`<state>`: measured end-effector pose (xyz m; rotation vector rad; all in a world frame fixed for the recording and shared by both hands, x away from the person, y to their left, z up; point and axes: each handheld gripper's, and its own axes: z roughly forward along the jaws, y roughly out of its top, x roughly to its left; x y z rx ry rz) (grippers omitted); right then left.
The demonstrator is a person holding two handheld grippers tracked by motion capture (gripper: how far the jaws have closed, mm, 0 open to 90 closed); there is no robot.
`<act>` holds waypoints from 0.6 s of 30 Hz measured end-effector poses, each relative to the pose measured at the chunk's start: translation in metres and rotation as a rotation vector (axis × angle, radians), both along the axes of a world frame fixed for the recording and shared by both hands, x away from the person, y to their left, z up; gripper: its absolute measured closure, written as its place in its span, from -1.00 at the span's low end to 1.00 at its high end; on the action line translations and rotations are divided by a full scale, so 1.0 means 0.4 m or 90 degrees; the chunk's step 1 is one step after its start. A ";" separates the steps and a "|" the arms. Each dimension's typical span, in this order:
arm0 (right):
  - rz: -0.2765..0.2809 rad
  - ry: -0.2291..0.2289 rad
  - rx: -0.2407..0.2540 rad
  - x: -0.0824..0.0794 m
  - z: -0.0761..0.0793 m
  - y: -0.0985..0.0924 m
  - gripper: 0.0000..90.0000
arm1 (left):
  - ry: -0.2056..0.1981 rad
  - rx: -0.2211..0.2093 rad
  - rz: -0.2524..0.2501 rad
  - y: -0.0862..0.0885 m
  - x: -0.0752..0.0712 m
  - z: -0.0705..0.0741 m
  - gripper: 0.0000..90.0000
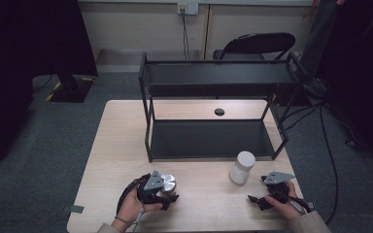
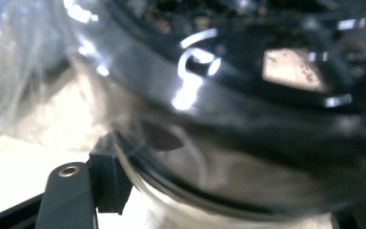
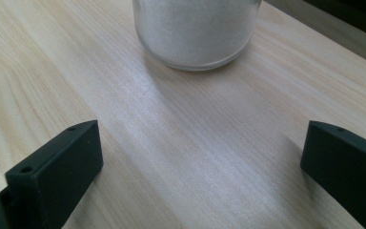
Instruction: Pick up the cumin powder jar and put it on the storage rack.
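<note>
- The left gripper [image 1: 166, 194] pinches a glass jar with a shiny lid [image 1: 166, 183], which sits at seven o'clock on the table [image 1: 121, 141].
- In the left gripper view the jar [image 2: 228, 143] looms blurred against the lens, pressed between the jaws.
- The right gripper [image 1: 258, 200], at five o'clock, has its jaws spread with nothing between them.
- A white jar [image 1: 242, 168] stands upright just beyond it at twelve o'clock, apart from the jaws.
- A black shelf rack [image 1: 213, 141] occupies the table's far half.

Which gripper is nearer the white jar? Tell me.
Right. The right gripper sits open just beside the white jar; the left gripper is farther off, shut on a silver-lidded jar.
</note>
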<state>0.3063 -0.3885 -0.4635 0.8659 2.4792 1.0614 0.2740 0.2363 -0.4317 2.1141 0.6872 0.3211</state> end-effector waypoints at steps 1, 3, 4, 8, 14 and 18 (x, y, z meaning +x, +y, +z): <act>0.000 0.000 0.000 0.000 0.000 0.000 -1.00 | -0.002 0.001 -0.001 0.001 0.002 0.009 -0.33; 0.000 0.000 0.000 0.000 0.000 0.000 -1.00 | 0.001 0.004 -0.001 0.000 0.008 0.028 -0.33; 0.000 0.000 0.000 0.000 0.000 0.000 -1.00 | 0.001 0.006 -0.002 0.000 0.010 0.039 -0.33; 0.000 0.000 0.000 0.000 0.000 0.000 -1.00 | 0.003 0.019 -0.010 -0.001 0.026 0.088 -0.33; 0.000 0.000 0.000 0.000 0.000 0.000 -1.00 | 0.003 0.020 -0.012 -0.002 0.048 0.158 -0.33; 0.000 0.000 0.000 0.000 0.000 0.000 -1.00 | 0.003 0.004 -0.011 0.001 0.064 0.197 -0.33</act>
